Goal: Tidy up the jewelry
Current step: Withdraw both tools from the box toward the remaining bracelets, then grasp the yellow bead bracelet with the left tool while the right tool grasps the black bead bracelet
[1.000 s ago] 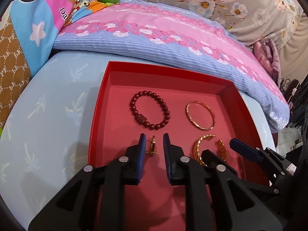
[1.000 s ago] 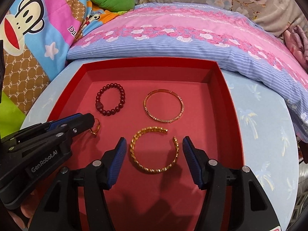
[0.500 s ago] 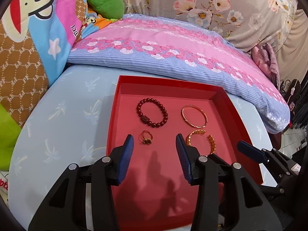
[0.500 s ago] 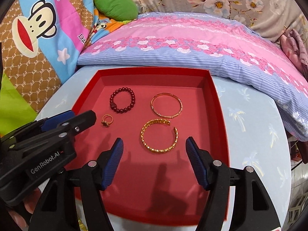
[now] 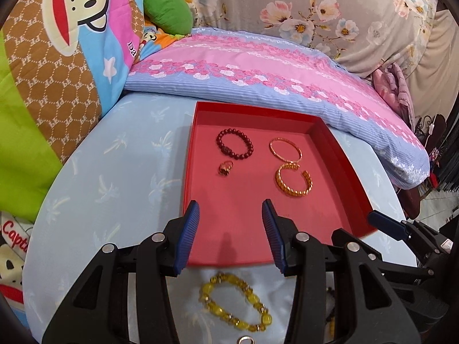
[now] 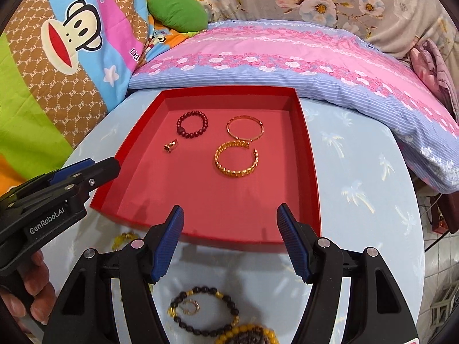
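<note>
Left wrist view gives us the widest look: a bed [image 5: 120,189] under a pale blue sheet with a palm pattern, a pink and blue pillow [image 5: 258,71] along its far side, and on the sheet a red tray [image 5: 330,143] with low walls. Inside the tray lie four pieces, all apart from each other: a dark red bead bracelet [image 5: 234,144] at the far left, a thin gold bangle [image 5: 285,150] at the far right, an open gold cuff [image 5: 294,180] just nearer than the bangle, and a small gold ring [image 5: 225,168] just nearer than the bead bracelet.

Outside the tray, on the sheet near its close wall, we see a yellow bead bracelet [image 5: 236,305]; the right wrist view adds a black bead bracelet [image 6: 203,309] with a small gold hoop [image 6: 190,307] lying inside its loop.

Our left gripper [image 5: 231,229] has just been opening; its fingers now stand moderately apart with nothing between them. Our right gripper [image 6: 231,239] stands wider, also empty.

We judge that we are between placements, turning to the loose pieces. Next we need to lower a gripper over one of them, straddle its beads rather than the sheet, close gently, and carry it to the bare near half of the tray
</note>
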The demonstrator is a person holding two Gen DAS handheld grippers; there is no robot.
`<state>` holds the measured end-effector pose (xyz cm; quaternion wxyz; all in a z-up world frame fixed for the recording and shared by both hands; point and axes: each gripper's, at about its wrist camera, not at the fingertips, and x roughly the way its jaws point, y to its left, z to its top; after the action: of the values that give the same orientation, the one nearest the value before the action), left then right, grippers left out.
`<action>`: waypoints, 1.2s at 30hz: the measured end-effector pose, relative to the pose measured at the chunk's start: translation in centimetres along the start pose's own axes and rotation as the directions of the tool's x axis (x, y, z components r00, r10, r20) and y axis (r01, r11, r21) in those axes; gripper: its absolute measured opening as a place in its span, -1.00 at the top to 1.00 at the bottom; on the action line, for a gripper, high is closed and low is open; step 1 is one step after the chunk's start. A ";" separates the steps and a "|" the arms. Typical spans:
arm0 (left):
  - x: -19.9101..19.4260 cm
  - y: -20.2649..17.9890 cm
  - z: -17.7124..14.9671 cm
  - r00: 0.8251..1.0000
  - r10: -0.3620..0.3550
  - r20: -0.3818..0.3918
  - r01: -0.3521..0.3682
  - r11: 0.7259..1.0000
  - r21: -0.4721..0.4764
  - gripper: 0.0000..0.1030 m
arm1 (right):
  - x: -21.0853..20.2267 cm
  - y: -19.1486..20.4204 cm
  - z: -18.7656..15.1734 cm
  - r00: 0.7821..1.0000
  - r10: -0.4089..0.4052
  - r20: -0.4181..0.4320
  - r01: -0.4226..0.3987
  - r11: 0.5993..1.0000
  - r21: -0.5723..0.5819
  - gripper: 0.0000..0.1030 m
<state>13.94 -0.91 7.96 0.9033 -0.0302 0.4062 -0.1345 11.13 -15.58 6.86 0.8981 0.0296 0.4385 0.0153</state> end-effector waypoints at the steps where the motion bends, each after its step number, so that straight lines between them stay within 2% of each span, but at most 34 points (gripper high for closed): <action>1: -0.2 0.0 -0.4 1.000 0.000 -0.003 0.000 1.000 0.001 0.16 | -0.2 0.0 -0.3 1.000 0.000 -0.002 0.000 1.000 0.000 -0.26; 9: -1.1 0.8 -3.5 0.999 0.012 -0.042 -0.013 1.000 -0.007 0.16 | -1.1 -0.3 -2.8 0.999 -0.001 -0.032 0.001 1.000 0.006 -0.26; 21: -0.2 1.8 -7.6 0.991 0.045 -0.127 -0.048 0.999 -0.019 0.16 | -0.6 -0.3 -6.7 0.995 -0.010 -0.099 0.008 1.000 -0.017 -0.25; 29: 0.9 2.3 -8.1 0.987 0.077 -0.142 -0.080 0.997 -0.016 0.16 | 0.7 0.4 -7.8 0.990 -0.025 -0.135 0.019 0.999 -0.050 0.09; 33: 1.6 2.3 -8.3 0.984 0.084 -0.155 -0.087 0.996 -0.010 0.16 | 1.3 0.3 -7.8 0.988 -0.033 -0.151 0.026 0.998 -0.051 0.33; 36: 1.9 2.0 -8.2 0.984 0.102 -0.148 -0.101 0.995 0.014 0.17 | 1.5 0.4 -7.9 0.988 -0.041 -0.150 0.032 0.998 -0.060 0.39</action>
<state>9.48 0.94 0.74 0.8764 0.0038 0.4729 -0.0913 5.85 -14.80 0.85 0.8628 -0.0057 0.5053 0.0135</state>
